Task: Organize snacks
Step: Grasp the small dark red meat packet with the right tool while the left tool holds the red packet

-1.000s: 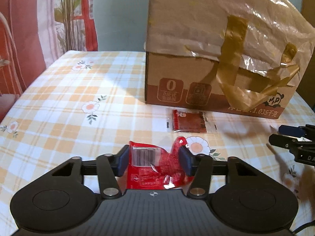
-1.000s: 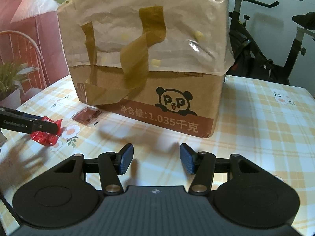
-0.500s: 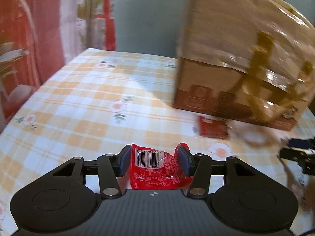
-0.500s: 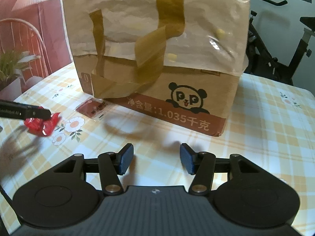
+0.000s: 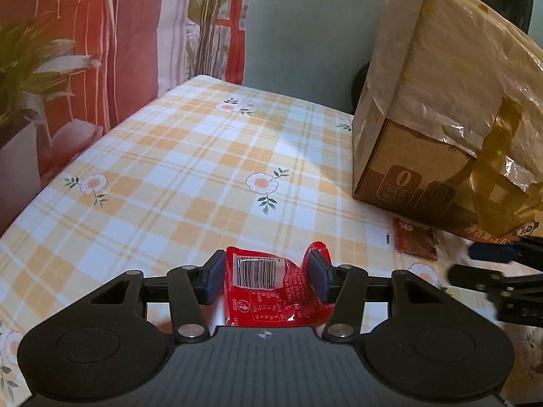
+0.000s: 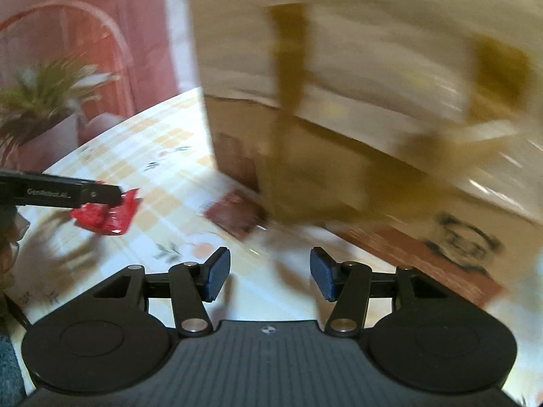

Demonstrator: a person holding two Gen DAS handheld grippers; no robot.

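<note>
My left gripper (image 5: 268,279) is shut on a red snack packet (image 5: 271,291) with a barcode and holds it above the checked tablecloth. The packet also shows in the right wrist view (image 6: 105,212), pinched in the left gripper's fingers (image 6: 85,195). A dark red-brown snack packet (image 5: 415,239) lies flat on the cloth by the foot of the cardboard box (image 5: 441,129); it also shows in the blurred right wrist view (image 6: 236,215). My right gripper (image 6: 269,273) is open and empty, low over the table and near that packet.
The tall cardboard box, covered with wrinkled film and brown tape (image 6: 339,101), fills the right side of the table. The checked tablecloth (image 5: 169,169) stretches left to the table edge. A potted plant (image 5: 27,68) and red curtain stand beyond it.
My left gripper has lifted the red packet and swung left, away from the box. My right gripper has moved left and closer to the dark packet; its view is blurred by motion.
</note>
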